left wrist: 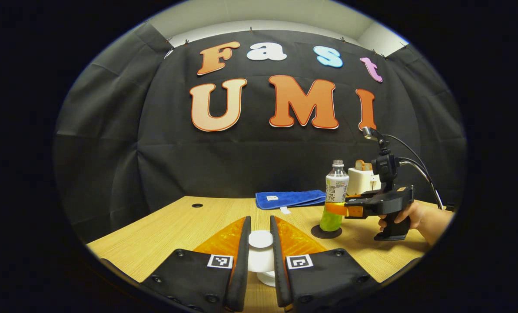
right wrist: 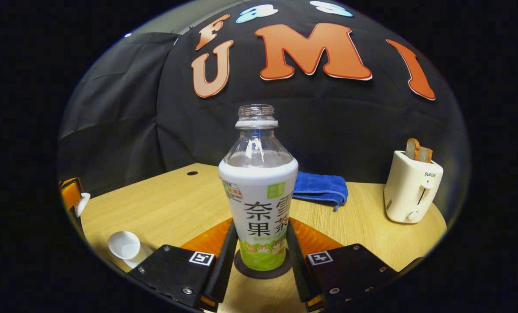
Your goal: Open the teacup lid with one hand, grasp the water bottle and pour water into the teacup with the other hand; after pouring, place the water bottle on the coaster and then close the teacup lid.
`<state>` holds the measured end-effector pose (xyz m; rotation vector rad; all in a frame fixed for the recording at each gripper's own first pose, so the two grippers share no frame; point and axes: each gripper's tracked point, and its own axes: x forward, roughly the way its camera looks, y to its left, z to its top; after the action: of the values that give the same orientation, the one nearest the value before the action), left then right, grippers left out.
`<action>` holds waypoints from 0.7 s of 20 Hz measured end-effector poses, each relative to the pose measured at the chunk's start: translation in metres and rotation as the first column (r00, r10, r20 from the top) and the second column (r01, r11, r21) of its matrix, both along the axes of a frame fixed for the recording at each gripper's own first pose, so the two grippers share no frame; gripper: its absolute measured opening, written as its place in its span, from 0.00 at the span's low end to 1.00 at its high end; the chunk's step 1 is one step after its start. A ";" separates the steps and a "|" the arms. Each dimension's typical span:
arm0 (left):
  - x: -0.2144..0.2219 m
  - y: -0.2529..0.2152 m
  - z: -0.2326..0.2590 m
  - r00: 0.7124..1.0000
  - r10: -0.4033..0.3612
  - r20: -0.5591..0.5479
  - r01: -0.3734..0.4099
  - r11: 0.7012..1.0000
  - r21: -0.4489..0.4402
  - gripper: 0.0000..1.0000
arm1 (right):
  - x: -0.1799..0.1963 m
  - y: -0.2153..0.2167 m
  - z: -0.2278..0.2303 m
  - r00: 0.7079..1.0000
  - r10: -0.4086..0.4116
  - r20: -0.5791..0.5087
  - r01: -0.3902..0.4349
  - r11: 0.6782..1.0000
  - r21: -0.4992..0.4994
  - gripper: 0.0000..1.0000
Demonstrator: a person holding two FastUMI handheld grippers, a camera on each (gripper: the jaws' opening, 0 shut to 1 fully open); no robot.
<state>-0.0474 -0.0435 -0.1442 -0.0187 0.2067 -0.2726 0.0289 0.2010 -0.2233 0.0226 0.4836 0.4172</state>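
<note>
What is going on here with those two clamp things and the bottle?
A person is doing a tea-pouring chore with two handheld grippers. The right gripper has its fingers around an uncapped water bottle that stands on a dark coaster on the wooden table. The left gripper has its fingers on either side of a small white lid, with the white teacup below it. A blue towel and a toaster sit behind.

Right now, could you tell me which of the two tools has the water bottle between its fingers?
The right tool: its fingers flank the water bottle on the coaster; the left tool holds the teacup lid.
</note>
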 end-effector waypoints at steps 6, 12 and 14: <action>0.003 -0.005 -0.009 1.000 -0.013 -0.029 0.013 1.000 -0.010 0.31 | 0.002 0.002 -0.005 0.999 -0.027 -0.032 0.028 0.999 0.031 0.63; 0.009 -0.029 -0.032 0.994 -0.065 -0.085 0.059 0.996 -0.062 0.29 | -0.008 0.002 -0.008 0.997 -0.005 -0.076 0.006 1.000 0.021 0.81; 0.011 -0.034 -0.045 0.991 -0.075 -0.115 0.068 0.996 -0.058 0.31 | -0.010 -0.003 -0.006 0.998 0.006 -0.062 -0.006 1.000 -0.002 0.88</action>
<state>-0.0369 -0.0775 -0.1894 -0.0812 0.3174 -0.3490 0.0188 0.1985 -0.2288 0.0323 0.5458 0.4226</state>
